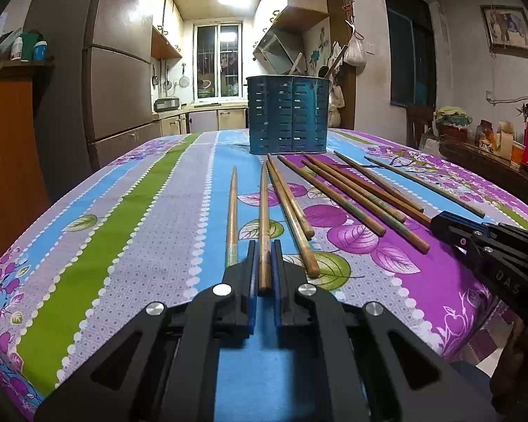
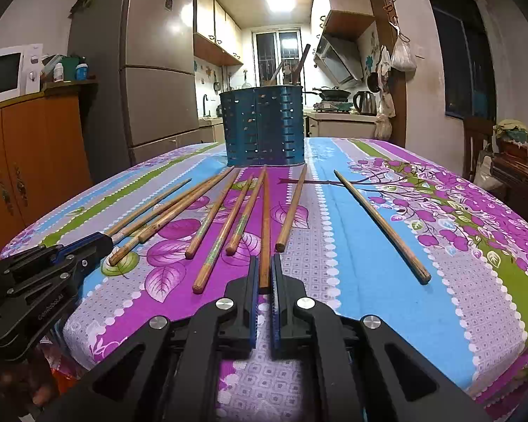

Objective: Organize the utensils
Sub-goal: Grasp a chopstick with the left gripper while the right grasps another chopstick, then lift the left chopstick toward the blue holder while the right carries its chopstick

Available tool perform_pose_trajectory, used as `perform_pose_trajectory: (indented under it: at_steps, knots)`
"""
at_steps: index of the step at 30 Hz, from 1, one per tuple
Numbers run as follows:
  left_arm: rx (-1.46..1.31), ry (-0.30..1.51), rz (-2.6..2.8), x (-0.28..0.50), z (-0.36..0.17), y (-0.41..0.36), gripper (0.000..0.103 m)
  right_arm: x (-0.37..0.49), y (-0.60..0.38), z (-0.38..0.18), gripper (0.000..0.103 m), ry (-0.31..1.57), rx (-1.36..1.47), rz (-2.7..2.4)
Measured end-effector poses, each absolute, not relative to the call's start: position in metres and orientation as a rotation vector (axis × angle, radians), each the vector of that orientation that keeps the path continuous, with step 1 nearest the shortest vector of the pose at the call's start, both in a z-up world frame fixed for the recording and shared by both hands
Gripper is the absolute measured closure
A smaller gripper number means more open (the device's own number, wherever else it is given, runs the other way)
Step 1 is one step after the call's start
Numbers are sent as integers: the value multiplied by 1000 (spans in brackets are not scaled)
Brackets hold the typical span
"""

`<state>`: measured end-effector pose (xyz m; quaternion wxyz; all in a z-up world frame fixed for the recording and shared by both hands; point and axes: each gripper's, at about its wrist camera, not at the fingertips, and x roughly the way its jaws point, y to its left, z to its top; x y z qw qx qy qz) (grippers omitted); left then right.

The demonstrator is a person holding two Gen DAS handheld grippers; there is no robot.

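Note:
A blue slotted utensil holder (image 1: 288, 116) (image 2: 264, 126) stands at the far end of the table, with a few utensils sticking out of it. Several wooden chopsticks (image 1: 348, 197) (image 2: 214, 211) lie loose on the flowered tablecloth in front of it. In the left wrist view my left gripper (image 1: 264, 248) is shut on the near end of one chopstick (image 1: 264, 211), which points toward the holder. In the right wrist view my right gripper (image 2: 264, 262) is shut on the near end of another chopstick (image 2: 265, 218). Each view shows the other gripper at its edge, the right gripper (image 1: 438, 223) and the left gripper (image 2: 104, 239).
One chopstick (image 2: 380, 225) lies alone at the right, and another (image 1: 232, 211) just left of my left gripper. The table (image 1: 123, 211) drops off at both sides. A fridge (image 2: 158, 88) and an orange cabinet (image 2: 35, 147) stand at the left, a cluttered sideboard (image 1: 492, 147) at the right.

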<state>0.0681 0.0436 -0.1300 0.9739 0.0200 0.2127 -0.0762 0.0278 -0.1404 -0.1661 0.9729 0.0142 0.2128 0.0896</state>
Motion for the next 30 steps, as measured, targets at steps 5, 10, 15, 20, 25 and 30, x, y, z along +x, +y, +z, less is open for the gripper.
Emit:
perform_pose_trajectory:
  at_steps: [5,10,15,20,25,30]
  knots:
    - [34,433,-154,68,-127,43,98,21,-144,-158,96,411,18,184]
    - [36,381,-161,57,-107,42,98,6,-145,-135,96,347,-32,182]
    - [41,292,-171,47,-74,39,98,-10,-145,-107,96,256,-76,193]
    - [60,196,-177,45,-42,34,98,-18,-147,-74,96,161,-98,212]
    - [78,108,-171,54,-12,28,98,-4,-154,-38,96,85,-108,235]
    - [83,46,-155,71,17,26,98,23,-161,-2,96,51,-91,278]
